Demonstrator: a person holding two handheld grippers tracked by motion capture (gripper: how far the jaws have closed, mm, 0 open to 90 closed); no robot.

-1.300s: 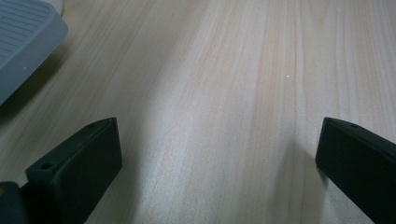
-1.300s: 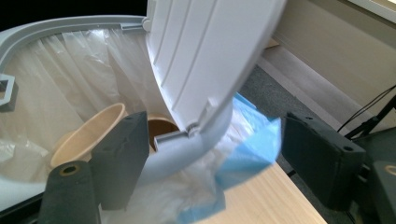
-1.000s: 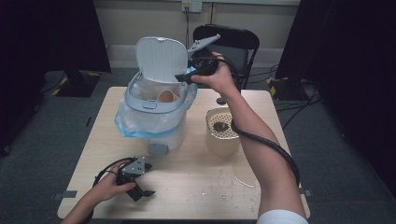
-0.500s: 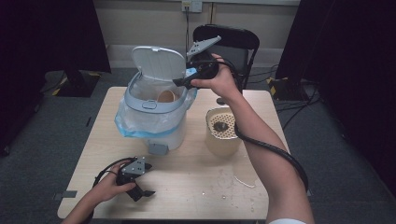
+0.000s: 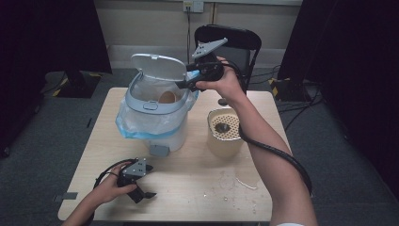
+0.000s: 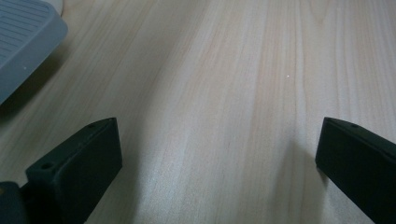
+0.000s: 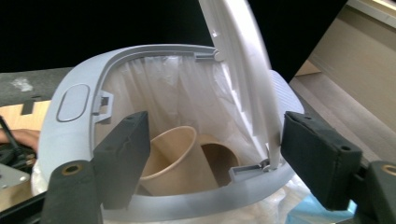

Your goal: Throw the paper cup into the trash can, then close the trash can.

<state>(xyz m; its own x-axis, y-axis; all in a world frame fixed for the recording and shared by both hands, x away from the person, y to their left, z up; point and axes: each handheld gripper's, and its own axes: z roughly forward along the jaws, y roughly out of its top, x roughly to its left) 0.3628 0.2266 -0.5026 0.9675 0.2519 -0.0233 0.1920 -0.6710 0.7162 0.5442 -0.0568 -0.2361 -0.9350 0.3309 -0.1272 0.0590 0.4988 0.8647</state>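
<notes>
White and pale grey plastic makes up a small pedal bin (image 5: 155, 117) standing toward the back left of a light wooden tabletop (image 5: 197, 183). Its hinged lid (image 5: 158, 66) stands open, tipped back almost upright. A thin clear bag lining (image 5: 136, 125) spills over the rim and hangs down the sides, with a strip of blue showing. Two brown paper cups (image 7: 170, 158) lie tilted inside the bin, one nested partly beside the other.

From above, the right gripper (image 5: 186, 84) is held in a raised hand at the bin's right rim, close to the open lid. In the right gripper view its black fingers (image 7: 123, 151) are spread wide with nothing between them, and the lid's edge stands upright between and beyond them. The left gripper (image 5: 143, 194) rests low on the near left of the tabletop, well apart from the bin; in the left gripper view its fingers (image 6: 77, 165) are also spread wide over bare wood, with the grey foot pedal (image 6: 23, 44) at the upper left.

Just right of the bin stands a cream container with a perforated top (image 5: 225, 132).

The lid looks light, thin and stiff, swinging freely on its hinge, so a gentle push or pinch on its free top edge should likely close it. The plastic looks smooth and may slip. The bin itself seems light and could slide or tip if pushed hard
</notes>
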